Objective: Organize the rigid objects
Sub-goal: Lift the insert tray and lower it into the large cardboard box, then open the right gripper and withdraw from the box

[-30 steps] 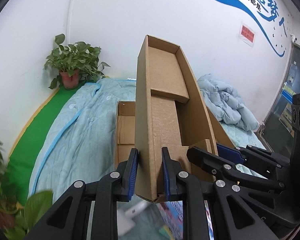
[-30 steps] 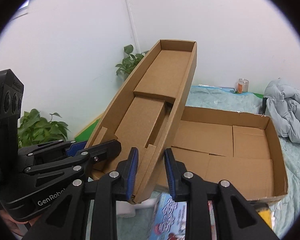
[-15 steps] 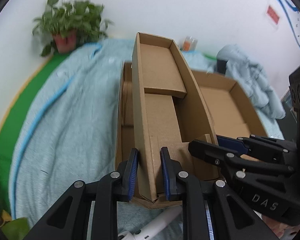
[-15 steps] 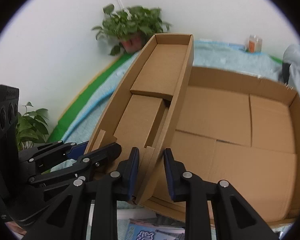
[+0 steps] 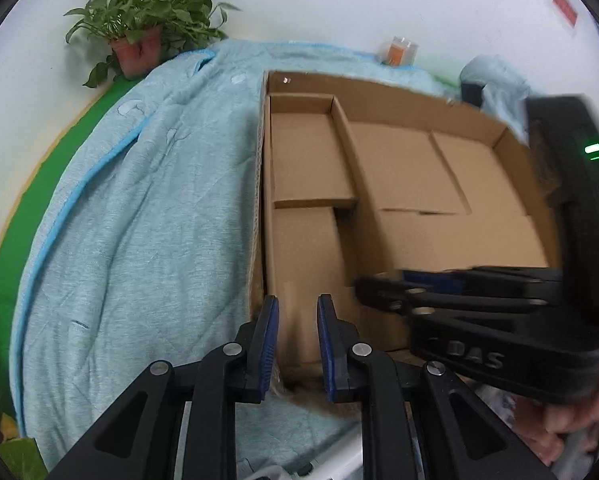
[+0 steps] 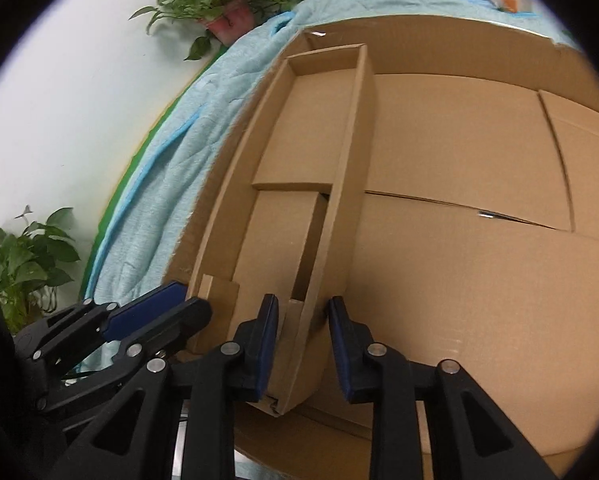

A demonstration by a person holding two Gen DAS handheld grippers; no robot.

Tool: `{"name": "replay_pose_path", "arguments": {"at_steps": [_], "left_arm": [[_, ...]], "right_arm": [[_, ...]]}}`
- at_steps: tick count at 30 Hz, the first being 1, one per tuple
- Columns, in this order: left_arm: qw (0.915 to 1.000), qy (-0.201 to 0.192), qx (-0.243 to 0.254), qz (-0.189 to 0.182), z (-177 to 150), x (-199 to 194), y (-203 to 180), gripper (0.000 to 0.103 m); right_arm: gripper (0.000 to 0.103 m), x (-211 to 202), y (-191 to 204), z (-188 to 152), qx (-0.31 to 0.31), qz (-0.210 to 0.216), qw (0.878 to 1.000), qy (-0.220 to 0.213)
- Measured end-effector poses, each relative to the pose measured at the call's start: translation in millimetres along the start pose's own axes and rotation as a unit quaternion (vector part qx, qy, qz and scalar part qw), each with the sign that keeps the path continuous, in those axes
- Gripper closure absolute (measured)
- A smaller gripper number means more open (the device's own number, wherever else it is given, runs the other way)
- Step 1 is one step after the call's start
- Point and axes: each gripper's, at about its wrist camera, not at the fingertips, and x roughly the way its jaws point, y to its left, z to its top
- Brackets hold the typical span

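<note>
Cardboard tray (image 6: 299,208) wall between right tool (image 6: 303,344) pads.

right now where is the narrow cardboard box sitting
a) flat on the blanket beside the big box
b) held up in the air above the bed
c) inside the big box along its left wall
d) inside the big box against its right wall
c: in both views the narrow cardboard box lies down inside the big box, pressed along its left wall next to the blanket.
</note>
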Motion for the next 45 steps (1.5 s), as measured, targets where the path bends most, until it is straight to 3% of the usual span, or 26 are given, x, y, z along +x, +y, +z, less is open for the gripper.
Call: {"name": "replay_pose_path", "arguments": {"at_steps": [3,6,8,10,12,13,16,18,20,25,29,30,31,32,33,34,36,37,38,39,40,42,45], "left_arm": [[0.9994,-0.033,-0.01,-0.002,-7,-25,4,0.087],[0.9978,-0.066,-0.005,-0.005,-18,-49,6,0.081],[0.9952,-0.097,0.003,0.006,-28,-67,2,0.062],[0.9884,-0.148,0.008,0.034,-41,-88,-4,0.015],[0.9762,-0.207,0.01,0.063,-57,-112,-11,0.0],[0.9709,-0.229,0.014,0.069,-66,-122,-15,0.0],[0.9677,-0.238,0.028,0.078,-83,-137,-31,0.0],[0.9672,-0.239,0.026,0.082,-95,-143,-42,0.0],[0.971,-0.23,0.021,0.064,-107,-148,-52,0.0],[0.9769,-0.212,0.026,0.008,-131,-154,-82,0.0],[0.9802,-0.192,0.043,-0.018,-145,-160,-107,0.001],[0.98,-0.19,0.048,-0.034,-148,-162,-113,0.002],[0.9791,-0.191,0.054,-0.044,-151,-164,-119,0.015],[0.9784,-0.192,0.06,-0.047,-153,-164,-125,0.032],[0.9795,-0.183,0.068,-0.049,-155,-164,-131,0.081],[0.9813,-0.17,0.069,-0.058,-154,-161,-133,0.103],[0.9811,-0.17,0.064,-0.067,-160,-164,-137,0.102],[0.9802,-0.179,0.067,-0.052,-163,-167,-141,0.092],[0.9793,-0.186,0.073,-0.036,-167,-170,-147,0.077],[0.9799,-0.183,0.077,-0.02,-170,-172,-152,0.021],[0.9801,-0.185,0.072,-0.008,-173,-174,-155,0.004],[0.9789,-0.196,0.056,-0.015,-176,-175,-154,0.001],[0.9853,-0.164,0.035,-0.034,-179,-167,-152,0.001]], "right_arm": [[0.05,1,0,0,-0.008,0.029,1.0,0.002],[0.049,-8,-2,-6,-0.002,0.037,0.999,-0.011],[0.049,-16,-3,-11,-0.005,0.032,0.999,-0.023],[0.049,-30,-3,-18,-0.006,0.017,0.999,-0.044],[0.025,-51,-4,-27,-0.011,0.002,0.997,-0.075],[0.013,-70,-4,-40,-0.021,-0.015,0.994,-0.109],[0.01,-110,-8,-75,-0.048,-0.089,0.979,-0.176],[0.001,-130,-12,-107,-0.06,-0.132,0.97,-0.195],[0.001,-141,-12,-133,-0.064,-0.155,0.966,-0.195],[0.001,-158,-20,-188,-0.039,-0.159,0.97,-0.181],[0.003,-172,-20,-214,-0.022,-0.155,0.967,-0.203],[0.011,-176,-20,-220,-0.022,-0.147,0.966,-0.212],[0.02,-179,-19,-223,-0.023,-0.141,0.965,-0.218],[0.039,-182,-17,-227,-0.026,-0.138,0.964,-0.225],[0.052,-184,-15,-229,-0.029,-0.143,0.963,-0.228],[0.055,-186,-14,-233,-0.033,-0.154,0.96,-0.233],[0.055,-190,-12,-239,-0.04,-0.168,0.954,-0.244],[0.054,-191,-10,-242,-0.041,-0.174,0.952,-0.247],[0.04,-191,-9,-243,-0.043,-0.186,0.95,-0.249],[0.012,-192,-9,-244,-0.048,-0.195,0.946,-0.252],[0.003,-194,-9,-246,-0.055,-0.203,0.942,-0.262],[0.001,-198,-11,-250,-0.057,-0.205,0.937,-0.276],[0.001,-202,-17,-255,-0.061,-0.201,0.937,-0.278]]}}
